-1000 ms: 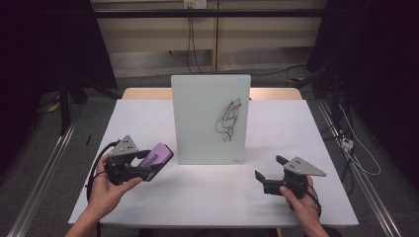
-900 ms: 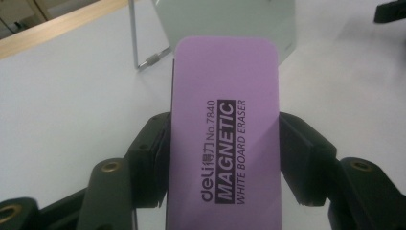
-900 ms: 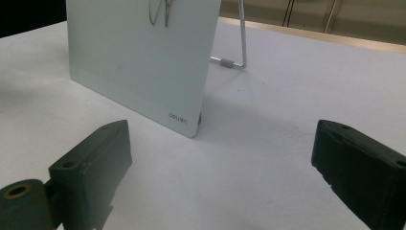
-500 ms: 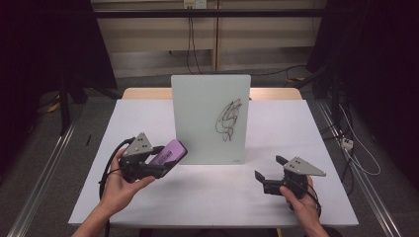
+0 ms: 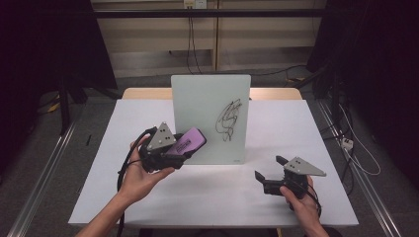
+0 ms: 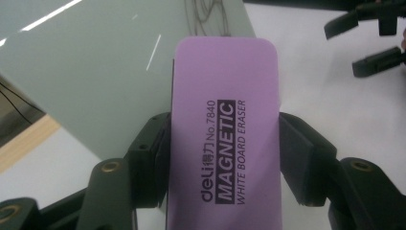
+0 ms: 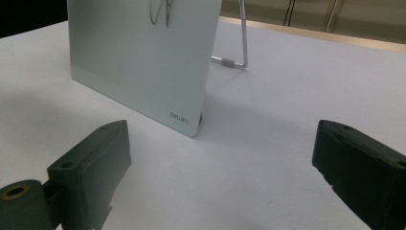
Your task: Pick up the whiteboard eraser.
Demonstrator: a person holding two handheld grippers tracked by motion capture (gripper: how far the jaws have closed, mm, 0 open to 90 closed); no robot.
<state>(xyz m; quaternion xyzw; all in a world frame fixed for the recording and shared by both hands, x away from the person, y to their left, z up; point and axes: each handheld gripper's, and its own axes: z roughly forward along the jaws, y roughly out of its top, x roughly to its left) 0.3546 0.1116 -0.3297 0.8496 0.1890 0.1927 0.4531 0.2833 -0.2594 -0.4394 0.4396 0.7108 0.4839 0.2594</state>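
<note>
- left tool (image 5: 190,143) is clamping the purple eraser (image 6: 225,139) snug, right by the whiteboard (image 5: 207,103)
- right tool (image 5: 269,170) is sitting wide open over the tabletop (image 5: 306,128), gripping nothing

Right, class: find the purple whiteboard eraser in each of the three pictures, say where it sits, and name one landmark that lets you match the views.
High view: the purple eraser sits left of centre, clamped in the left gripper, in front of the board's lower left.
Left gripper view: the eraser stands in the centre, between the two black jaws.
Right gripper view: the eraser is not in this picture.
Shared landmark: the upright whiteboard with its black scribble.
</note>
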